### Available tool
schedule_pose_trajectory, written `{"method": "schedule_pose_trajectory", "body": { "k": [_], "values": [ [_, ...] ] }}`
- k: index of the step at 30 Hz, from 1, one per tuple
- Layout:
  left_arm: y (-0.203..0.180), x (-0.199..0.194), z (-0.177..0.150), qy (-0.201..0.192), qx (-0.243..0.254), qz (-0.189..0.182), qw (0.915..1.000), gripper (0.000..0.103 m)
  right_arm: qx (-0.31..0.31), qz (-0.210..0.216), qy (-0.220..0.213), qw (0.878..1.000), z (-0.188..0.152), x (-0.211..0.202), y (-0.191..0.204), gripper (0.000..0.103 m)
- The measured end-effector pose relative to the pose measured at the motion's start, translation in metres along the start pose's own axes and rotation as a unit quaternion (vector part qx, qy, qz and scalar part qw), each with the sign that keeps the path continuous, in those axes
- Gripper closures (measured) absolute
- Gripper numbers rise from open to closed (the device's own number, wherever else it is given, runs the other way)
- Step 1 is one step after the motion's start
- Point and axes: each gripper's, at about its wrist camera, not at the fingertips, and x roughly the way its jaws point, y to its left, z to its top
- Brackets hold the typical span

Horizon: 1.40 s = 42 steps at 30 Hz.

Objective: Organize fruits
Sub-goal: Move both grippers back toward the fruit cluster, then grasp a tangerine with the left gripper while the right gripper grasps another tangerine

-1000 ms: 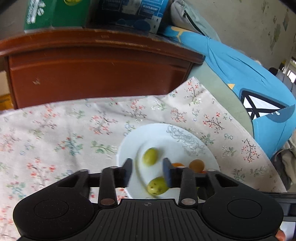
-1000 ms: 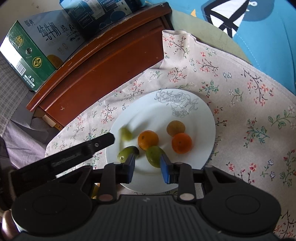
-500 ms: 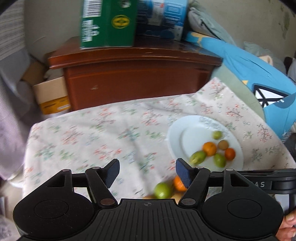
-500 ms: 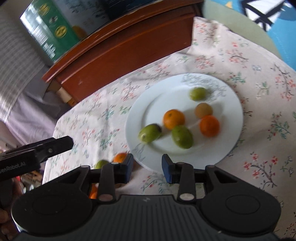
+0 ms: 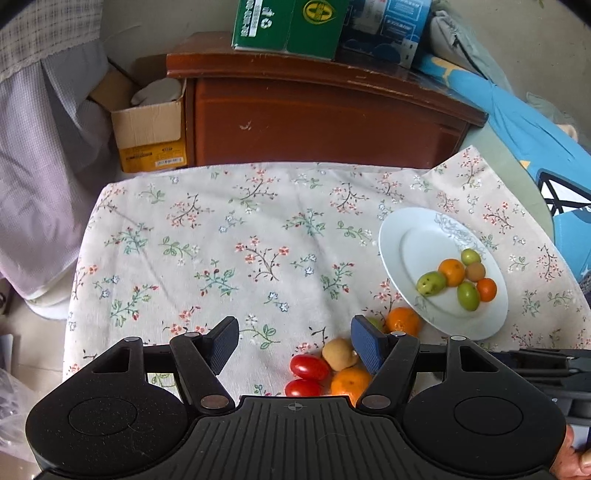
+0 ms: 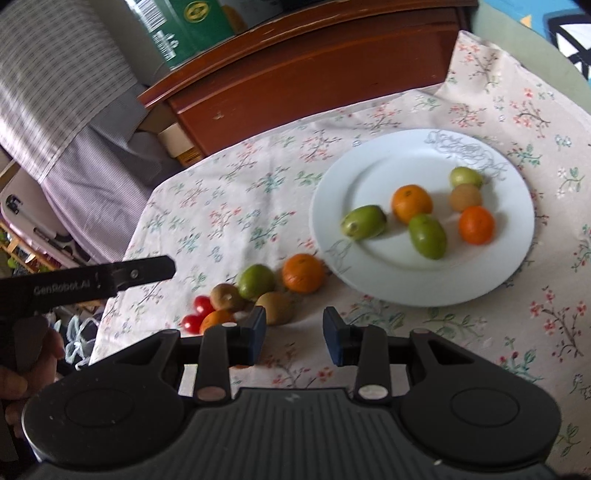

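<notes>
A white plate [image 5: 413,243] on the flowered cloth holds several small fruits: green ones [image 5: 431,283], oranges [image 5: 451,272] and a brown one. My left gripper [image 5: 293,332] hangs open and empty above a loose pile left of the plate: two cherry tomatoes [image 5: 309,367], a brown fruit [image 5: 339,353] and oranges [image 5: 403,321]. In the right wrist view the plate [image 6: 369,177] lies ahead. My right gripper [image 6: 294,325] stands narrowly open with nothing between its pads, just right of the pile's brown fruit [image 6: 275,306]. The pile's green fruit [image 6: 255,281] and orange [image 6: 303,273] lie beyond it.
A dark wooden cabinet [image 5: 325,118] stands behind the table with a green carton [image 5: 291,26] on top. A cardboard box [image 5: 147,125] sits on the floor at the left. Blue fabric [image 5: 535,140] lies at the right. The cloth's left edge drops off the table.
My left gripper drew back from the plate to the left and opened wider; the green fruits stay on the plate. My right gripper also backed away from the plate, bringing the loose pile into view.
</notes>
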Motion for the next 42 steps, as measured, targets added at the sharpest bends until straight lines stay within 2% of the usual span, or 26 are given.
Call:
{"method": "schedule_pose_trajectory", "body": {
  "k": [14,24,26,30,35,42],
  "values": [
    [0.015,0.0,-0.014,0.016,-0.004,0.01,0.9998,0.036,-0.053,0.029,0.024,0.998,-0.011,0.016,0.029,0.067],
    [0.014,0.002,-0.022,0.024,0.012,0.024,0.9994,0.036,-0.09,0.012,0.033,0.995,-0.017,0.032,0.042,0.068],
    [0.013,0.002,-0.022,0.025,0.017,0.024,0.9993,0.036,-0.098,0.006,0.034,0.995,-0.019,0.034,0.042,0.073],
    [0.01,0.002,-0.025,0.026,0.024,0.017,0.9992,0.036,-0.103,0.005,0.034,0.994,-0.021,0.031,0.042,0.073],
    [-0.007,-0.001,-0.032,0.016,0.062,-0.001,0.998,0.036,-0.088,0.001,0.029,0.996,-0.018,0.018,0.034,0.073],
    [-0.038,-0.002,-0.048,0.008,0.127,-0.035,0.9913,0.037,-0.06,-0.023,0.019,0.998,-0.016,0.003,0.016,0.073]
  ]
}}
